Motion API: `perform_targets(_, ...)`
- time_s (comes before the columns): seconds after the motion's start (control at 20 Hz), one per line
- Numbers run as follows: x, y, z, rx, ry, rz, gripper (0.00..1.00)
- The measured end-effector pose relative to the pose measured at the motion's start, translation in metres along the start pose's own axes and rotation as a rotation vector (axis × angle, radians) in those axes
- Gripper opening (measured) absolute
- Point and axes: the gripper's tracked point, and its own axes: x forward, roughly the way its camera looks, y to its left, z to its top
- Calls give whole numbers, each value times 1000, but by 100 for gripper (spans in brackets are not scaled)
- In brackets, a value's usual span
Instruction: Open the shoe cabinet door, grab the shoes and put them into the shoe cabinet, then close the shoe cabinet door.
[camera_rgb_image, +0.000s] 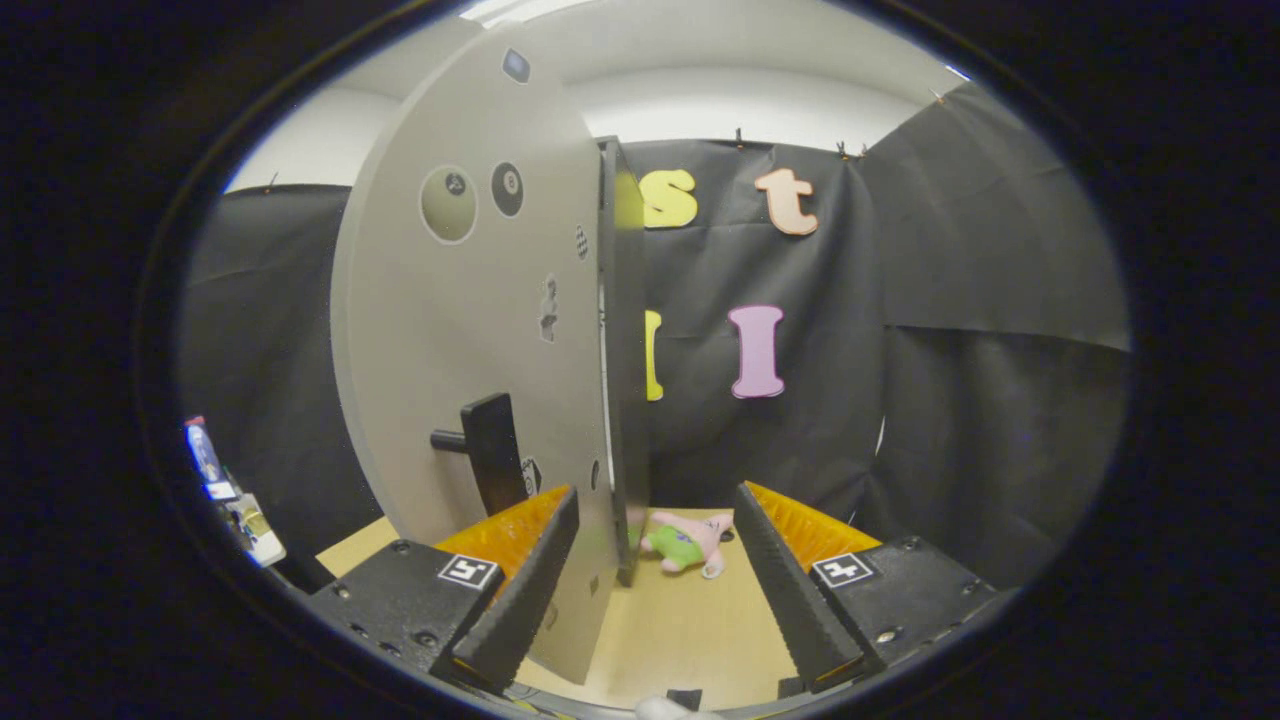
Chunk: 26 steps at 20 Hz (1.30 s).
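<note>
A grey shoe cabinet door (470, 330) stands upright just ahead of me, seen almost edge-on, with round stickers on its face. Its black handle (492, 452) sticks out low on that face, just above my left finger (520, 580). A dark edge strip (622, 350) runs down the door's right side. My gripper (655, 495) is open. The door's lower edge comes down between the fingers, close beside the left one, and the right finger (785, 590) stands well apart from it. I cannot tell whether the left finger touches the door.
A pink and green plush toy (690, 545) lies on the light wooden tabletop (680, 630), just beyond the fingers and right of the door's edge. Small packaged items (228, 495) sit far off to the left. Black cloth walls close the back and right.
</note>
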Motion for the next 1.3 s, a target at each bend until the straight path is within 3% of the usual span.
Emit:
perform_targets(0.35, 2, 18, 0, -3, 3, 4, 95)
perform_targets(0.8, 1, 76, -3, -2, 19, -45, 95)
perform_targets(1.3, 37, 176, -2, -3, 10, -48, 95)
